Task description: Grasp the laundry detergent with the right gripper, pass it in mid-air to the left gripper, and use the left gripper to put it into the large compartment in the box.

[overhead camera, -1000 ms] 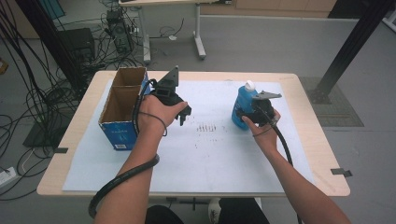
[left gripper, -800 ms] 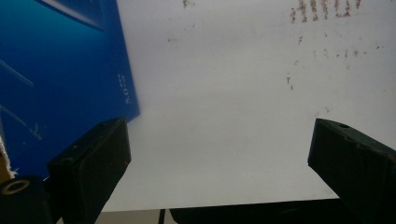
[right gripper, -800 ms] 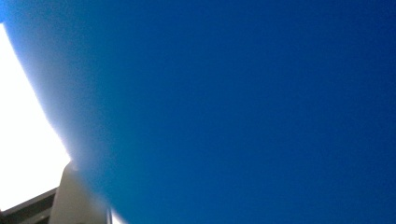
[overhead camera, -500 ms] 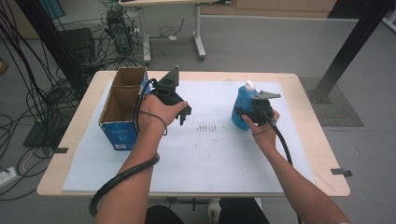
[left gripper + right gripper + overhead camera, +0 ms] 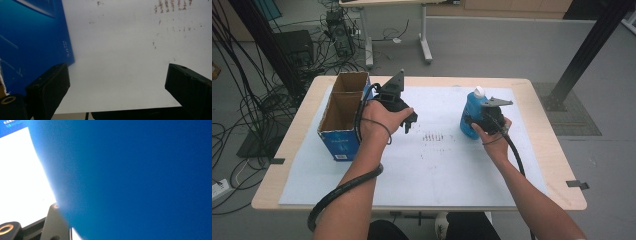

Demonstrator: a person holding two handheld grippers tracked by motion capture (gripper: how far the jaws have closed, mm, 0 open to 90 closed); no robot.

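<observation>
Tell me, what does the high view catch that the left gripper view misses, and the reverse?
High view: the whole table, the open top of the cardboard box, the blue bottle at the right hand-held gripper, both forearms, and cables on the floor.

Left gripper view: the left hand-held gripper up close, its black jaws standing wide apart over bare sheet, and small print on the box's blue side.

Both: the white sheet, its reddish specks, and the blue box.

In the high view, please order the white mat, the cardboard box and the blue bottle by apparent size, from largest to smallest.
1. white mat
2. cardboard box
3. blue bottle, partly hidden behind the right gripper
</observation>
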